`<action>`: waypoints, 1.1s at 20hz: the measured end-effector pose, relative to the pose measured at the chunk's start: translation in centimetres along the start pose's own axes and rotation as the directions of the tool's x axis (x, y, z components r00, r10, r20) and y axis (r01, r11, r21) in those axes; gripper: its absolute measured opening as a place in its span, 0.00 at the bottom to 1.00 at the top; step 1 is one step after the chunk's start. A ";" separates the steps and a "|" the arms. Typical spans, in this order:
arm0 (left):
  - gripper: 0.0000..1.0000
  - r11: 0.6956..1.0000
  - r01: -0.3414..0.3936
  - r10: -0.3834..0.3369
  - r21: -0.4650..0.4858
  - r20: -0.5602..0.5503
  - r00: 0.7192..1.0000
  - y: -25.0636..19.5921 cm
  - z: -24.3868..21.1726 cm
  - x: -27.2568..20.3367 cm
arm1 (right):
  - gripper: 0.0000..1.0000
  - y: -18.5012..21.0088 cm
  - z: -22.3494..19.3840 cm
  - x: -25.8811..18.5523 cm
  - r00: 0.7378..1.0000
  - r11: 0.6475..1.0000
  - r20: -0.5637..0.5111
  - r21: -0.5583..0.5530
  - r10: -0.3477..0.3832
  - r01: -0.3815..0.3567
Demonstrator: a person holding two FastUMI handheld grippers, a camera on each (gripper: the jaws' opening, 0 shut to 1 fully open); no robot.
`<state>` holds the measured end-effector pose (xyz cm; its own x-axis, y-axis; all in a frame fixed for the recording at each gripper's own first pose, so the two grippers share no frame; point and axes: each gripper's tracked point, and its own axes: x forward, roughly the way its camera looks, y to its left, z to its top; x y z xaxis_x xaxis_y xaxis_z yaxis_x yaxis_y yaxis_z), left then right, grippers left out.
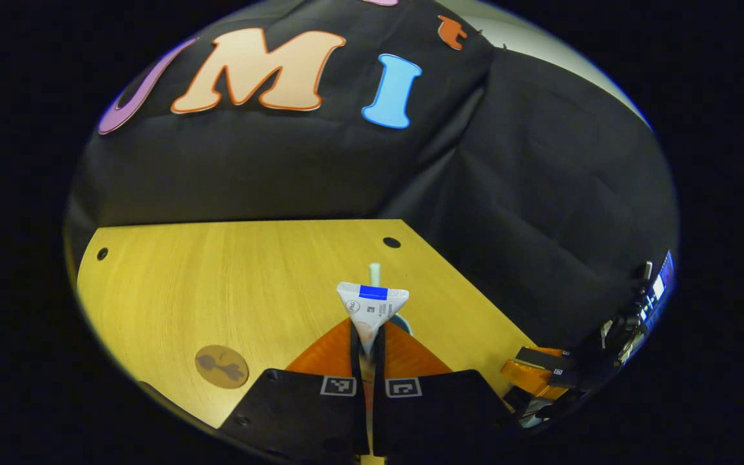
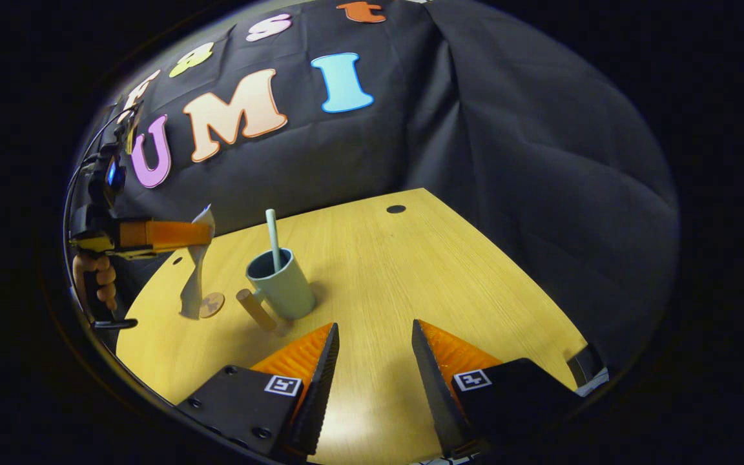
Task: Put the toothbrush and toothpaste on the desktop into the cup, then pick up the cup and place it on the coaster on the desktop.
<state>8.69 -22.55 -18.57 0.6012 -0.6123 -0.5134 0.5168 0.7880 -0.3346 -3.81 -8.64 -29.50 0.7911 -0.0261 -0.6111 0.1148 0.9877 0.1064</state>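
The left gripper (image 1: pixel 367 352) has its jaws closed on the white toothpaste tube (image 1: pixel 372 309), whose flat crimped end sticks out ahead of them, above the yellow wooden desk (image 1: pixel 217 284). From the right gripper view, the tube (image 2: pixel 194 271) hangs in the air, left of the grey-green cup (image 2: pixel 283 284) with a wooden handle, where the pale toothbrush (image 2: pixel 272 236) stands. The round brown coaster (image 1: pixel 221 366) lies left of the left jaws. The right gripper (image 2: pixel 374 339) hovers with jaws wide apart, holding nothing.
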 end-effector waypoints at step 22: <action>0.02 0.980 0.200 -0.201 0.025 0.113 0.973 -2.9 1.5 8.4 | 0.64 -1.4 -2.1 -1.1 0.986 0.987 -0.078 0.055 -0.146 0.151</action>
<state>13.15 -30.13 -20.75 0.5501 -0.7616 -0.3426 0.6413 0.6480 -0.4108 -6.12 -9.65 -30.67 0.7168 -0.1581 -0.6791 0.2653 0.9625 0.0560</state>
